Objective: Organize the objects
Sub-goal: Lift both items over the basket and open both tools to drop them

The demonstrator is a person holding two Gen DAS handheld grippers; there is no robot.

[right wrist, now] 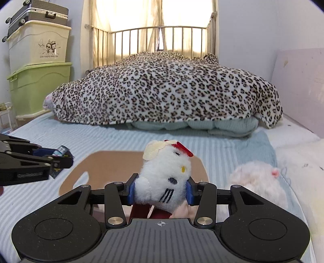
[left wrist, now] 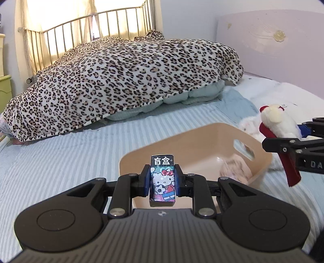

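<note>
Left hand-held gripper [left wrist: 162,180] clamps the box [left wrist: 162,180] and the right hand-held gripper [right wrist: 160,191] squeezes the plush [right wrist: 162,180], both over the bin [left wrist: 202,137], likely for dropping in.

A bed [right wrist: 85,139] with a pale blue striped sheet fills most of the room, and a leopard-print blanket [right wrist: 166,89] is heaped across its far half over a pale green quilt [right wrist: 202,126]. Behind it stands a brass-coloured railing [right wrist: 162,38] of thin vertical bars, and past that cream curtains [right wrist: 129,14] glow with strong daylight (the window itself is washed out). The walls are a pale bluish white. A lilac headboard [left wrist: 269,38] with a small flower ornament stands along one side of the bed. In the opposite corner a cream storage bin [right wrist: 38,44] sits on a green one [right wrist: 38,87], with a grey suitcase [right wrist: 36,12] lying on top.
</note>
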